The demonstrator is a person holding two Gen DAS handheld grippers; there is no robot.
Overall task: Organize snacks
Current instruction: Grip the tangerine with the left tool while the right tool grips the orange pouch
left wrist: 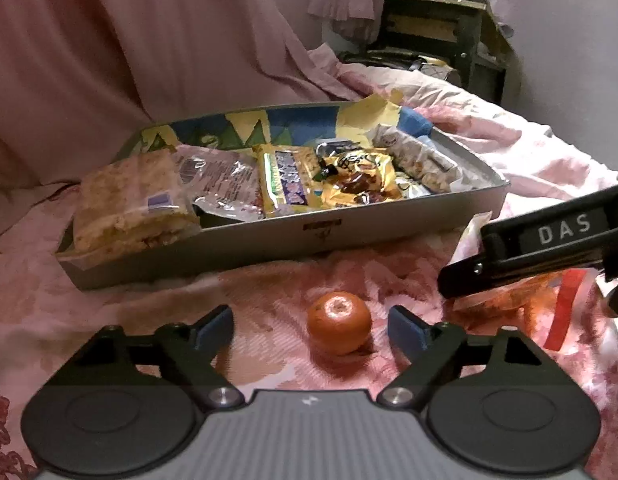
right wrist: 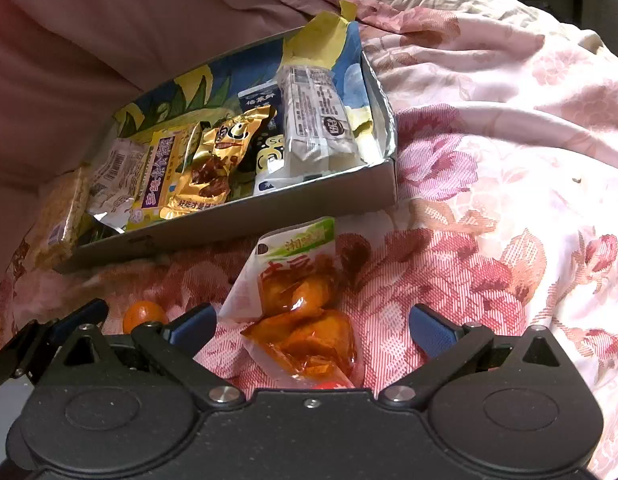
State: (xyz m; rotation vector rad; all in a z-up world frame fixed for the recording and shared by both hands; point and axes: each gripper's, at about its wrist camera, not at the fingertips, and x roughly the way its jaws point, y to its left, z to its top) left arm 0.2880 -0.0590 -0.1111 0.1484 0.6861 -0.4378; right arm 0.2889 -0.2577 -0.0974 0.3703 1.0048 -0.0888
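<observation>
Between your left gripper (left wrist: 311, 326), jaws spread and not touching it, the small orange (left wrist: 339, 322) sits on the floral bedspread (left wrist: 269, 280) near the snack box (left wrist: 229, 236). Round and firm, it may roll, so take it across its middle. Your right gripper (right wrist: 312, 326) gapes over the crinkly orange packet (right wrist: 301, 312); pinch that lightly at its body.
</observation>
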